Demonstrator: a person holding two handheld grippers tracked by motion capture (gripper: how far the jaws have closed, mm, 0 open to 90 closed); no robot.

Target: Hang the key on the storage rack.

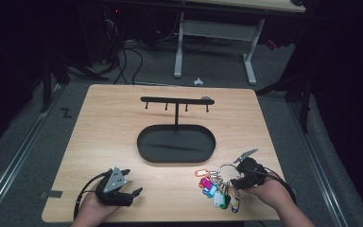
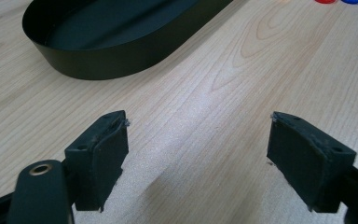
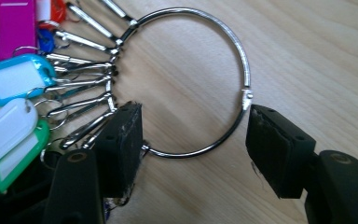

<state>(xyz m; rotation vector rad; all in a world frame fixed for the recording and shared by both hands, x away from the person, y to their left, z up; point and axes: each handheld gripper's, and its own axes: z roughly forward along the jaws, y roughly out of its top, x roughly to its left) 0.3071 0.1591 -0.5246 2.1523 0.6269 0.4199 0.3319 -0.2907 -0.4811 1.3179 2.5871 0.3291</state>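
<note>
While the worktop (image 1: pixel 123 123) is carrying the black oval tray (image 1: pixel 144 142) with its hook stand (image 1: pixel 176 100) at its middle, I am resting my left tool (image 1: pixel 128 182) wide open and empty near the front edge, and my right tool (image 3: pixel 193 126) is straddling the key ring (image 3: pixel 205 70) with jaws apart, not yet closed; its coloured tags (image 1: pixel 216 189) are fanning out to the ring's left.

key ring (image 3: pixel 193 84) – flat (coloured tags fanned)

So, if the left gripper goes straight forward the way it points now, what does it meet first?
Probably the black oval tray: the open left gripper has bare table ahead, then the tray's wall, slightly off to one side.
</note>
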